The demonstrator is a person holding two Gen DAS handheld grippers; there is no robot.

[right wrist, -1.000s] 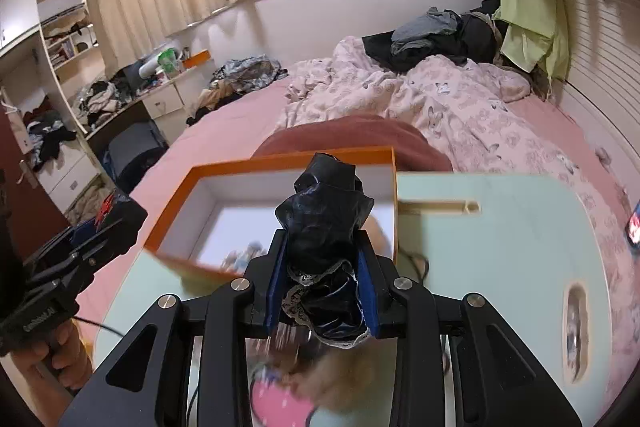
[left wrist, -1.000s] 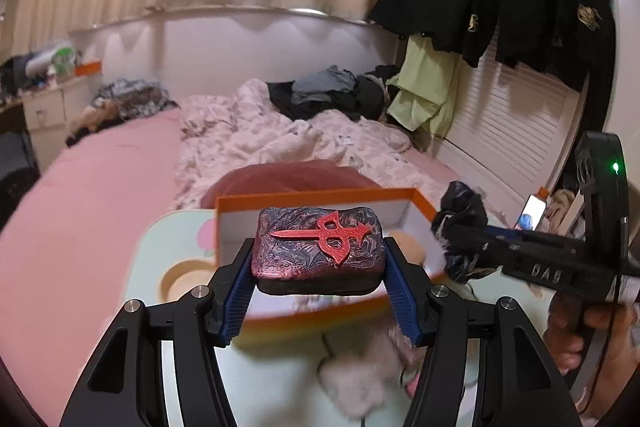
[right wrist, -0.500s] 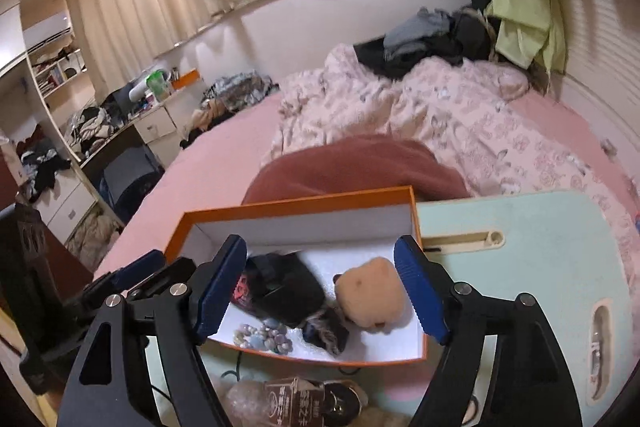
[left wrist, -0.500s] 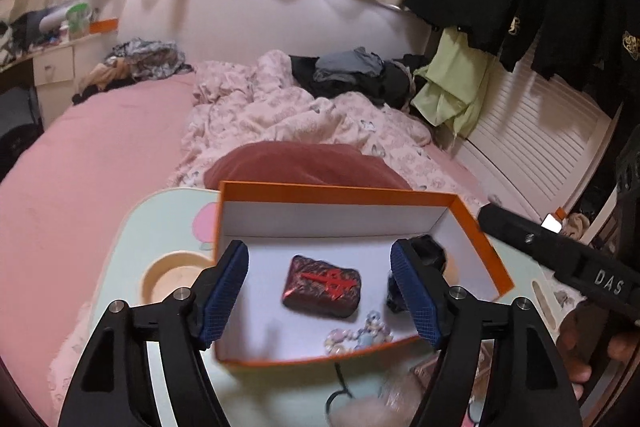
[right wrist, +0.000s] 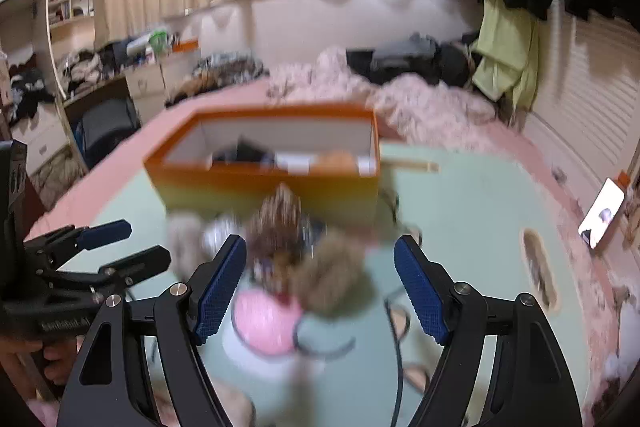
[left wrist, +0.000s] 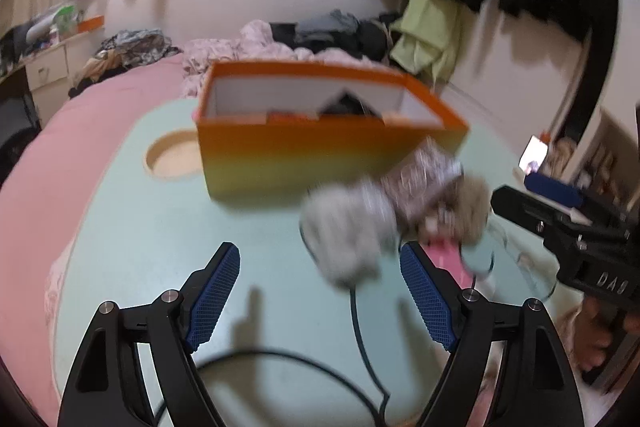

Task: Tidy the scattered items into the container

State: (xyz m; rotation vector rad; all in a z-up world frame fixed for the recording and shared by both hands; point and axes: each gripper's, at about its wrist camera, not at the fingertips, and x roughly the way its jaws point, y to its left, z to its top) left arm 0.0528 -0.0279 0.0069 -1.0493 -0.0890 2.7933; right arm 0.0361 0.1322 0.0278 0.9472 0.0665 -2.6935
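Now both tongs, left (left wrist: pixel 320 291) and right (right wrist: pixel 320 283), gape empty; we next reach at twelve o'clock for what looks like a grey fluffy item (left wrist: pixel 348 231), short of the orange box (left wrist: pixel 320 155).

1. You are looking at an orange box (left wrist: pixel 320 155), open at the top, white inside, fading to yellow low on its front wall, sitting upright on the far part of the pale green table.
2. Dark items are lying inside it, blurred; from the right wrist view a tan fluffy ball (right wrist: pixel 338 158) is peeking over the rim.
3. A grey fluffy piece (left wrist: pixel 348 231) is lying just in front of the box, with a thin dark cord trailing from it.
4. A brown fluffy ball (right wrist: pixel 332 271) is lying beside it, partly over a pink round item (right wrist: pixel 264 323).
5. A crinkled patterned packet (left wrist: pixel 420 175) is leaning against the box's front corner.
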